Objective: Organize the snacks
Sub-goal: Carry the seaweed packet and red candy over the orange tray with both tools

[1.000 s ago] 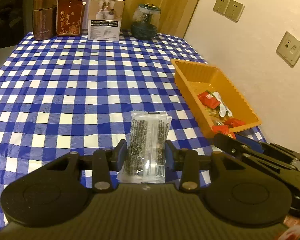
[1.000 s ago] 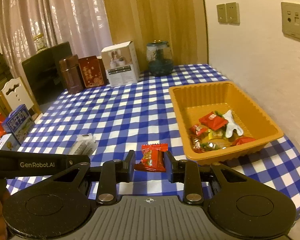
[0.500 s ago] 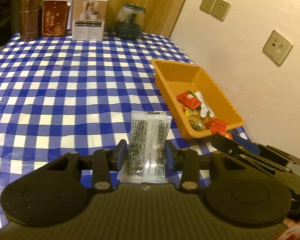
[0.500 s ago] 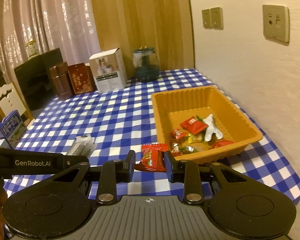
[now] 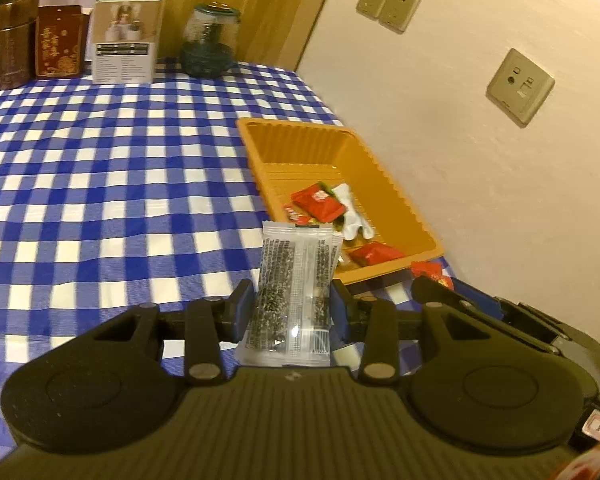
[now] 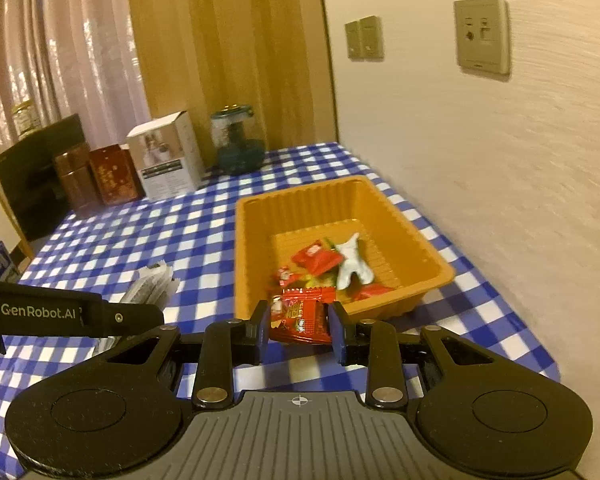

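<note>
Two snack packets were held above a blue-and-white checked tablecloth [image 5: 100, 184], one in each handheld gripper.

In the left wrist view, the left gripper [image 5: 293, 309] was seen closed on a clear packet of dark seeded sticks [image 5: 296, 292], which was held upright between the blue-padded jaws, its top edge standing well above them. Beyond it and to the right, an orange tray [image 5: 300, 142] was shown lying on the cloth near the wall, with red-wrapped snacks [image 5: 318, 203] and a white wrapped piece [image 5: 350, 216] gathered in its near half. The right gripper [image 5: 436, 280] was partly seen at the lower right, just beside the tray's near corner, a scrap of red wrapper showing at its tip. A brown tin [image 5: 14, 42], a red box [image 5: 58, 42], a white carton [image 5: 126, 38] and a glass jar [image 5: 210, 42] were lined up along the far edge of the table.

In the right wrist view, the right gripper [image 6: 299, 326] was seen clamped on a red snack packet [image 6: 302, 316], which was held just in front of the tray's [image 6: 242, 248] near rim. The tray's loose snacks were seen lying directly beyond it. The left gripper [image 6: 140, 314], marked GenRobot.AI, was shown reaching in from the left, the clear packet [image 6: 150, 288] visible at its tip over the cloth, beside the tray's left wall.
</note>
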A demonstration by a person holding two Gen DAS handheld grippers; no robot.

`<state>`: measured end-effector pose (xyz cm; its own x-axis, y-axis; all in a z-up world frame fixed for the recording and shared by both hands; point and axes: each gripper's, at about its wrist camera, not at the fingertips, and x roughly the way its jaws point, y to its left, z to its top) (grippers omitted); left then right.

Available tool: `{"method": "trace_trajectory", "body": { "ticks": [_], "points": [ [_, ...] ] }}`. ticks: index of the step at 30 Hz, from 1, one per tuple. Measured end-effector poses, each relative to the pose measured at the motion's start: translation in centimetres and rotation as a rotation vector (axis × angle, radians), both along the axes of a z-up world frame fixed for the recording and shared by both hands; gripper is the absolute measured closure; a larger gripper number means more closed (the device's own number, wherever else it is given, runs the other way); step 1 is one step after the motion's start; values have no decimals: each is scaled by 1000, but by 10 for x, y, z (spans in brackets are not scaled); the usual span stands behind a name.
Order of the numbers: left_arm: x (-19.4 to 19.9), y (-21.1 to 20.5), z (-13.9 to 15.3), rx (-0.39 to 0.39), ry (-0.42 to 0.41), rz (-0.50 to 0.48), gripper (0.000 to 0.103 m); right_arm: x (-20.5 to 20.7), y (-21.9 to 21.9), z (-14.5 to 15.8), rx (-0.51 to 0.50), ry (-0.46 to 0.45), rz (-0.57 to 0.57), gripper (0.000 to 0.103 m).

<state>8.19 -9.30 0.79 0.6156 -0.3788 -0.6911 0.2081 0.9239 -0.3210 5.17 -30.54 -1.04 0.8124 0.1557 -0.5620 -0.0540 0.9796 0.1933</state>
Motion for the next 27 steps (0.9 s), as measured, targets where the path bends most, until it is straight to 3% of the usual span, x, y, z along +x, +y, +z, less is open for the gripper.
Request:
{"method": "trace_trajectory", "body": {
  "ticks": [27],
  "points": [
    [53, -66, -3, -44, 18, -19, 66, 57, -51, -1, -27, -12, 0, 72]
  ]
}}
